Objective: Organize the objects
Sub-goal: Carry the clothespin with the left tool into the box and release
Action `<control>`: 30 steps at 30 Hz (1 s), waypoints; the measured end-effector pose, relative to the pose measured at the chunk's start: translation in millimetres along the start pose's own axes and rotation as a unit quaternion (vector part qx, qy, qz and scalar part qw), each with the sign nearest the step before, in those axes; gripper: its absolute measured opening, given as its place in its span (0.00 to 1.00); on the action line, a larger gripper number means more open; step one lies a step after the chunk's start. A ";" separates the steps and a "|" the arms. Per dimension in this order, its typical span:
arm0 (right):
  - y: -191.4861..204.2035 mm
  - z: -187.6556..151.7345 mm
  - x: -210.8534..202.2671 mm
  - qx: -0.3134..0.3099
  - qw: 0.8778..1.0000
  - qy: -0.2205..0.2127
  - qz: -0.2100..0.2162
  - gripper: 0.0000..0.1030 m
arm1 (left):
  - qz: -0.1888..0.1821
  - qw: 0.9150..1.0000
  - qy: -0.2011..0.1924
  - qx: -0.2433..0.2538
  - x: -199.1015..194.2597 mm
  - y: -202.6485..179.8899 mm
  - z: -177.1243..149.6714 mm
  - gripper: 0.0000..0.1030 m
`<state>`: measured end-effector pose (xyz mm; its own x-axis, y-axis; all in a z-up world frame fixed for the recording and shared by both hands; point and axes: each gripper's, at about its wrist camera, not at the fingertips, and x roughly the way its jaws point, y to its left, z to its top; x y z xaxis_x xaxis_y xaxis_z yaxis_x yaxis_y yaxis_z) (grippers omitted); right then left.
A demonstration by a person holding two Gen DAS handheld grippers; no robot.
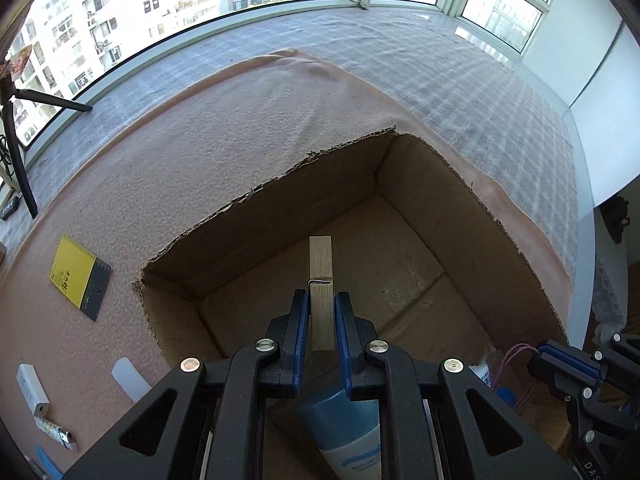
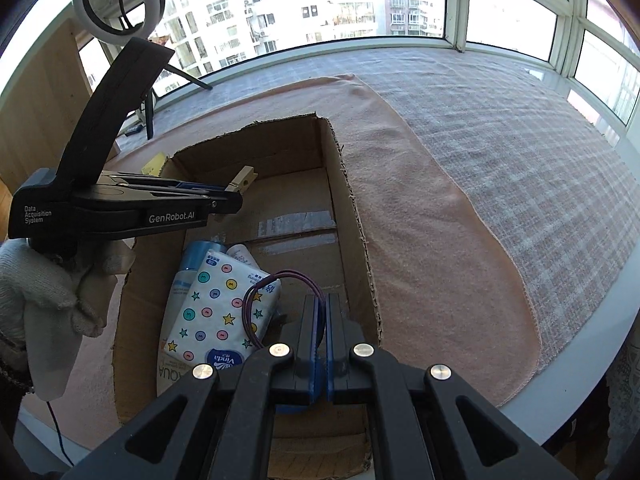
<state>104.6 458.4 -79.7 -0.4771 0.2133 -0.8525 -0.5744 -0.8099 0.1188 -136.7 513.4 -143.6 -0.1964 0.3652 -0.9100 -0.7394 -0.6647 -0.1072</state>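
Observation:
My left gripper (image 1: 322, 300) is shut on a wooden clothespin (image 1: 321, 264) and holds it over the open cardboard box (image 1: 280, 208). In the right wrist view the same left gripper (image 2: 230, 192) reaches in from the left with the clothespin (image 2: 245, 179) sticking out of its tips. My right gripper (image 2: 322, 300) is shut on a thin purple hair band (image 2: 247, 308), whose loop hangs over the near part of the box (image 2: 352, 208). A star-patterned tissue pack (image 2: 216, 308) and a blue tube (image 2: 192, 264) lie inside.
The box stands on a pink cloth (image 2: 420, 220) over a checked table cover. Left of the box lie a yellow-and-black card (image 1: 78, 276) and a white adapter (image 1: 32, 394). A tripod (image 1: 16, 140) and ring light (image 2: 118, 4) stand at the far left. A gloved hand (image 2: 44, 292) holds the left gripper.

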 end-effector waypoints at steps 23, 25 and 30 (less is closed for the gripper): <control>11.5 9.1 -22.1 0.001 1.000 -0.030 0.003 0.40 | -0.023 1.000 -0.008 -0.014 -22.6 2.6 -2.3 0.40; 13.3 11.1 -25.1 0.000 0.999 -0.034 0.004 0.41 | -0.026 0.999 -0.021 -0.020 -37.1 7.2 -5.1 0.40; 20.5 14.6 -31.4 0.002 0.999 -0.040 0.017 0.42 | -0.024 0.998 -0.055 -0.028 -76.0 18.5 -18.0 0.40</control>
<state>98.1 443.1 -43.0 -0.5478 0.2290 -0.8046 -0.5593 -0.8155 0.1487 -123.8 461.6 -83.7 -0.2344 0.4646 -0.8539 -0.7133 -0.6790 -0.1737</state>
